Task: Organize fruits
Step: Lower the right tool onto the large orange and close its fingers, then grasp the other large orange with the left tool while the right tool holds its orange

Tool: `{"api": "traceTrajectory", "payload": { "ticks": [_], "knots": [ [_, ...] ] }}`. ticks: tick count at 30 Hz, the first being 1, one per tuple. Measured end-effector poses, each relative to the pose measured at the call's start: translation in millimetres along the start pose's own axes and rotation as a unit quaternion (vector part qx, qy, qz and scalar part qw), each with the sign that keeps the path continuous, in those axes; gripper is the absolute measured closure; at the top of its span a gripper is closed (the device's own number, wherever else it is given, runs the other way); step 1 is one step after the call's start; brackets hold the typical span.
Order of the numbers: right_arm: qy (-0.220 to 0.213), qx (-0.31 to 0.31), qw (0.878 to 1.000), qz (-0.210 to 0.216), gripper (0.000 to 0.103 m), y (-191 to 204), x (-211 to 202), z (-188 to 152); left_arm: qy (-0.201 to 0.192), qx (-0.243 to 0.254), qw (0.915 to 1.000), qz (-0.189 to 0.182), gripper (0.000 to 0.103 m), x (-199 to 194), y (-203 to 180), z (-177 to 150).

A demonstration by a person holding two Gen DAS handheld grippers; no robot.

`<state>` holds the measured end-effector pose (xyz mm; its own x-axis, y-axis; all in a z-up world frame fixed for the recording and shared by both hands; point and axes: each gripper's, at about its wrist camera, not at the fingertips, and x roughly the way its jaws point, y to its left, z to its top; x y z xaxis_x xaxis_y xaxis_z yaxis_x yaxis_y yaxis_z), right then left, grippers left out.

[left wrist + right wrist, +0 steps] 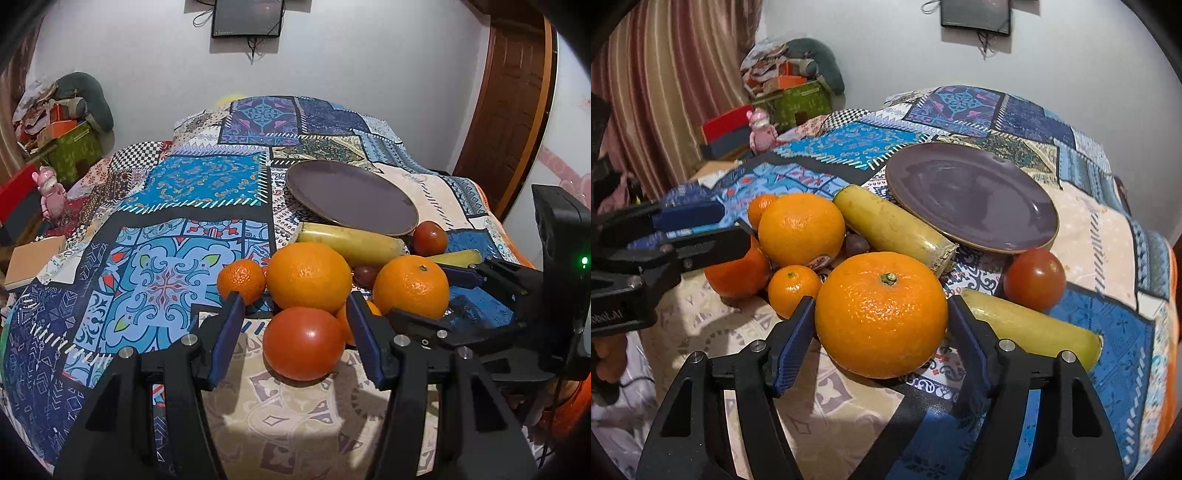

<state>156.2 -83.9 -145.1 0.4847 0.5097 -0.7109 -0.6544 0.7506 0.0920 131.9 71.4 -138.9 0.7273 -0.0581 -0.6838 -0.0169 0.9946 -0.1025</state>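
Note:
A pile of fruit lies on the patterned cloth in front of an empty purple plate [351,195] [971,195]. My left gripper [295,310] is open, its fingers on either side of a large red tomato [303,342], apart from it. Behind it are a big orange [308,277] and a small mandarin [241,280]. My right gripper [881,317] is open around a big orange [881,314] [410,286]; whether the pads touch it I cannot tell. Two yellow-green bananas [892,225] [1030,328] and a small tomato [1034,278] lie near the plate.
The left gripper [701,229] shows at the left of the right wrist view, the right gripper [480,295] at the right of the left wrist view. Another orange [801,229] and a mandarin [792,290] sit in the pile. Boxes and clutter [62,133] stand beyond the bed's left edge.

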Motion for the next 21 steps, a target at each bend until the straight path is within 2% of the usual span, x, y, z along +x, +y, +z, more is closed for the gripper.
{"api": "traceTrajectory", "payload": {
  "ticks": [8, 18, 21],
  "knots": [
    [0.005, 0.046, 0.998, 0.038, 0.036, -8.3, -9.3, -1.9, 0.01, 0.01, 0.9997, -0.021, 0.045, -1.4, -6.3, 10.6],
    [-0.034, 0.043, 0.998, 0.015, 0.036, -19.8, -40.4, 1.9, 0.038, 0.01, 0.9988, -0.029, 0.045, 26.0, -15.5, 17.5],
    [-0.039, 0.043, 0.998, 0.014, 0.036, -23.9, -43.3, 4.1, 0.038, 0.018, 0.999, -0.011, 0.045, 31.7, -17.9, 20.9]
  ]
}}
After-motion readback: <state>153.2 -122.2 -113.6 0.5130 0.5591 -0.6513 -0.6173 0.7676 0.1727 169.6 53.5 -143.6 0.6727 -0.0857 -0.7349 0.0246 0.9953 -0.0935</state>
